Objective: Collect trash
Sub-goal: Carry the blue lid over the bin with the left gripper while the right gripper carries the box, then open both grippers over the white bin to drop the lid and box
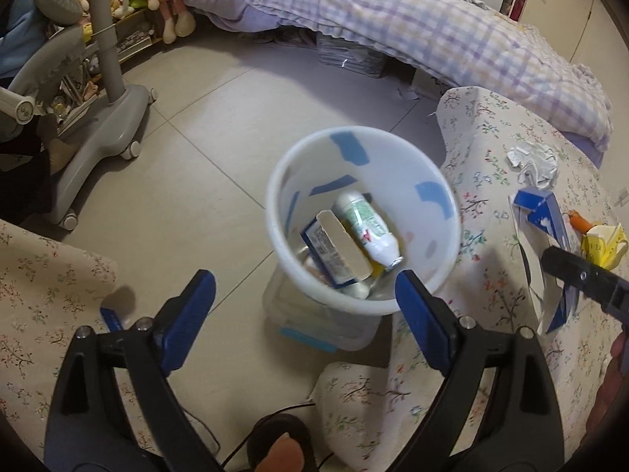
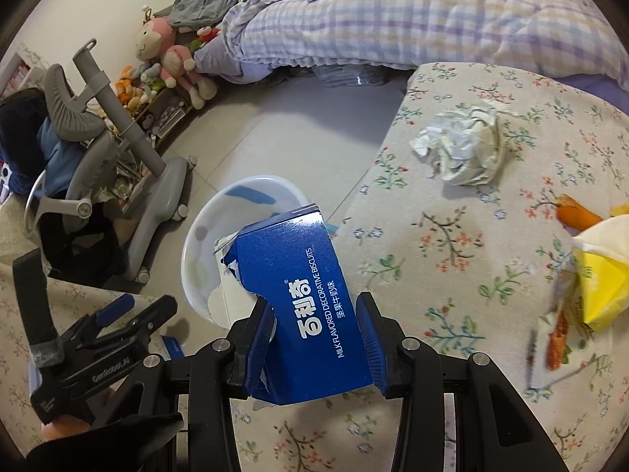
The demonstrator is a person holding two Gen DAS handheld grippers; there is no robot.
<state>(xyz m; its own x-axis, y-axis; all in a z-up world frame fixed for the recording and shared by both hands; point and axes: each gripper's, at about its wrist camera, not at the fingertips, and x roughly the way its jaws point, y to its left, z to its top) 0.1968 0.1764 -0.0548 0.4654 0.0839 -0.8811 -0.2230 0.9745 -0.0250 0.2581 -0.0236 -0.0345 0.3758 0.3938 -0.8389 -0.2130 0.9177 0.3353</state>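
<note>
Left wrist view
My left gripper [image 1: 302,306]: jaws spread wide with nothing between them, so it's holding zip, hanging over the near rim of the bin.
Bin: white round plastic bucket with blue patches [image 1: 440,181], sitting on the grey tile floor [image 1: 220,126] right beside the floral-print cushion [image 1: 491,149].
In the bin: a white plastic bottle with a green label [image 1: 363,224] lying next to a flat blue-and-white carton [image 1: 334,247].
On the cushion: crumpled white paper ball [image 1: 534,161], plus a yellow wrapper [image 1: 603,244] off at the right edge.
My right gripper [image 1: 566,275]: coming in from the right, black arm with the blue cardboard biscuit box [image 1: 542,212] in it.

Right wrist view
My right gripper [image 2: 314,330]: clamped on the blue biscuit box [image 2: 298,275], pads pressing both its sides; the torn top end sticks out over the bin [image 2: 204,236].
Cushion [image 2: 452,244]: paper ball [image 2: 464,145] sits well apart from the box; yellow wrapper [image 2: 601,275] and an orange scrap [image 2: 576,208] near the right edge.
Left gripper [image 2: 133,310]: visible lower left, jaws apart.
</note>
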